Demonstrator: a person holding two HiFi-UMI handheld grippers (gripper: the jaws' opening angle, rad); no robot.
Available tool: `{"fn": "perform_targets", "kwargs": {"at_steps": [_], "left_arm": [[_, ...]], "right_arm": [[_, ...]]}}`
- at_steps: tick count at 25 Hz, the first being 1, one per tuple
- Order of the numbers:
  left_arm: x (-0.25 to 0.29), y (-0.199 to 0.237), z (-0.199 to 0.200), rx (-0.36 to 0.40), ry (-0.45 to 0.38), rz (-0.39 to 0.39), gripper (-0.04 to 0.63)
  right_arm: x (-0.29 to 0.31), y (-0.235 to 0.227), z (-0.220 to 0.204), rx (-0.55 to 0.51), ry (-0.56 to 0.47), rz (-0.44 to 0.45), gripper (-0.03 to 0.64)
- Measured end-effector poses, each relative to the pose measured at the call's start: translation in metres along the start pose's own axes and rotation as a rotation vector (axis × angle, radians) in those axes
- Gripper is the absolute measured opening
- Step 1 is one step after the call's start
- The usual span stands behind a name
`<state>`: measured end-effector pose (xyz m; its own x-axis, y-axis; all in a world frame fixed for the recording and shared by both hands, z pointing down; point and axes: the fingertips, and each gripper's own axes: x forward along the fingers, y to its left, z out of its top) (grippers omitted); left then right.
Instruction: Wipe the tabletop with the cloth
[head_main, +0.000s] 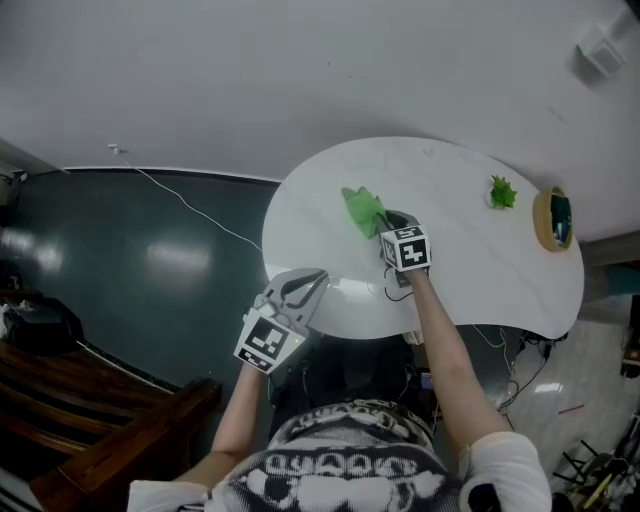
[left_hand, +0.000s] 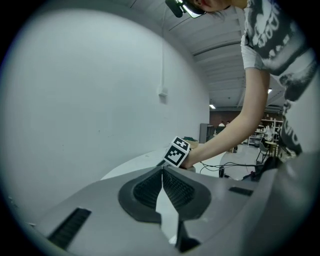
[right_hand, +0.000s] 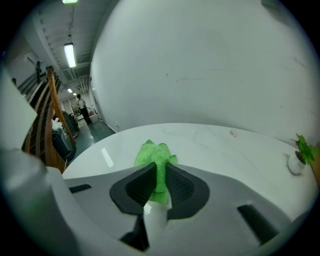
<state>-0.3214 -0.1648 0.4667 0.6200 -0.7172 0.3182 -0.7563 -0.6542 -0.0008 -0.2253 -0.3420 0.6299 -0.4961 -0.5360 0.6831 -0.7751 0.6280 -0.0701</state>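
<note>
A green cloth (head_main: 364, 210) lies bunched on the white oval tabletop (head_main: 470, 270), left of the middle. My right gripper (head_main: 388, 226) is shut on the cloth's near end; in the right gripper view the cloth (right_hand: 156, 161) runs between the dark pads (right_hand: 184, 186) and spreads onto the tabletop (right_hand: 225, 150) beyond. My left gripper (head_main: 306, 284) hovers at the table's near left edge, shut, nothing between its pads (left_hand: 148, 190). In the left gripper view the right gripper's marker cube (left_hand: 177, 151) shows ahead, over the tabletop (left_hand: 135, 167).
A small green plant (head_main: 501, 192) stands at the table's far right, with a round wooden-rimmed dish (head_main: 553, 219) at the right edge. The plant (right_hand: 301, 151) also shows at the right of the right gripper view. Cables (head_main: 510, 350) hang under the near edge. Dark floor (head_main: 150, 260) lies left.
</note>
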Motion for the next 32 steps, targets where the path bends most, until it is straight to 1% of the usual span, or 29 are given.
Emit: {"fn": "perform_targets", "kwargs": {"at_steps": [3, 8, 13, 20, 24, 32], "left_arm": [[0.017, -0.014, 0.008, 0.012, 0.001, -0.020, 0.006], [0.051, -0.047, 0.024, 0.010, 0.007, -0.045, 0.006], [0.102, -0.090, 0.043, 0.031, 0.004, -0.075, 0.005], [0.176, -0.157, 0.074, 0.032, -0.014, -0.109, 0.005], [0.216, -0.195, 0.089, 0.047, -0.017, -0.126, 0.006], [0.278, -0.260, 0.109, 0.064, -0.022, -0.154, 0.006]], "right_arm": [[-0.018, -0.033, -0.010, 0.020, -0.004, -0.036, 0.057], [-0.051, -0.096, -0.035, 0.055, 0.001, -0.083, 0.057], [-0.089, -0.168, -0.063, 0.092, -0.001, -0.129, 0.057], [-0.152, -0.273, -0.115, 0.154, -0.004, -0.198, 0.057], [-0.190, -0.331, -0.149, 0.198, -0.003, -0.239, 0.057], [-0.255, -0.422, -0.205, 0.257, -0.002, -0.309, 0.057]]}}
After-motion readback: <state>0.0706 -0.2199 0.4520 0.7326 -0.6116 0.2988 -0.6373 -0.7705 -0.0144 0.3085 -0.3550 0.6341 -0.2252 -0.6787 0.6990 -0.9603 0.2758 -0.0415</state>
